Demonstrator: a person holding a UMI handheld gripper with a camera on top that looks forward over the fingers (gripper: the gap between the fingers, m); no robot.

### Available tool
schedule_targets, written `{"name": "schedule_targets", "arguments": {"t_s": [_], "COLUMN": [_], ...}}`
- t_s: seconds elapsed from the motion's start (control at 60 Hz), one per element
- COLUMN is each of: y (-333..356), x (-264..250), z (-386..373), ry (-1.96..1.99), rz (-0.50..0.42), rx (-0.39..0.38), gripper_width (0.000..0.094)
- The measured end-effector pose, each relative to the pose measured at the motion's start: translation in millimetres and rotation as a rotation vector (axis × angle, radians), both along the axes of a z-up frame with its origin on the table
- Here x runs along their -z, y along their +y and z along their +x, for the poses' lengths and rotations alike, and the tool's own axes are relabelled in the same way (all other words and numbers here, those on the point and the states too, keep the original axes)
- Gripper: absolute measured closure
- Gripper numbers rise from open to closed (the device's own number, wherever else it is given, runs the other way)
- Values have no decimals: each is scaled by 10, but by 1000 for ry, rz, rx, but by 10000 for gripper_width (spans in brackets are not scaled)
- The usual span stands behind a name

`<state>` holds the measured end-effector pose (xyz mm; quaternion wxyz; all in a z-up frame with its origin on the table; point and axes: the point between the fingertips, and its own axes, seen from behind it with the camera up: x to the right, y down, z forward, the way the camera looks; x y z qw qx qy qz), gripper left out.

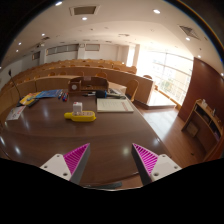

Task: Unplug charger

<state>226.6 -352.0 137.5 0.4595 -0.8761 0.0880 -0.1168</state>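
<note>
A yellow power strip (81, 116) lies on the brown wooden table (110, 135), well beyond my fingers. A white charger (77, 107) stands plugged into its top. My gripper (110, 160) hovers over the near part of the table, open, with only bare tabletop between the two pink pads (75, 159). The strip sits ahead and slightly left of the gap between the fingers.
A flat pale board (114, 104) lies right of the strip. Papers and a blue item (40, 97) rest at the table's far left. A brown bag (90, 84) stands at the back. Wooden counters and windows lie beyond; the table's right edge drops to the floor (178, 132).
</note>
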Motion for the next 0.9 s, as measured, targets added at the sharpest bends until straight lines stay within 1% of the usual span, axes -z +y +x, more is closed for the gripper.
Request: {"name": "schedule_targets", "arguments": {"t_s": [0.083, 0.167, 0.267, 0.4, 0.533, 0.583, 0.633, 0.667, 0.717, 0.733, 0.75, 0.8, 0.9], "y": [349, 845, 1497, 2352, 3066, 3288, 3448, 3526, 3586, 3592, 3600, 3604, 3605], "x": [303, 496, 607, 652, 699, 736, 780, 811, 878, 895, 875, 877, 879], "z": [-347, -700, -990, -1162, -1063, -1000, -962, -968, -998, -992, -966, -958, -952], "ry": [58, 101, 109, 107, 79, 60, 54, 60, 84, 92, 89, 89, 79], "rz": [-5, 28, 76, 128, 164, 171, 175, 175, 162, 159, 168, 176, 172], "rx": [-58, -115, -148, -166, -142, -136, -132, -131, -130, -125, -115, -122, -123], "gripper_width": [81, 84, 87, 90, 108, 151, 238, 326, 504, 548, 547, 565, 651]}}
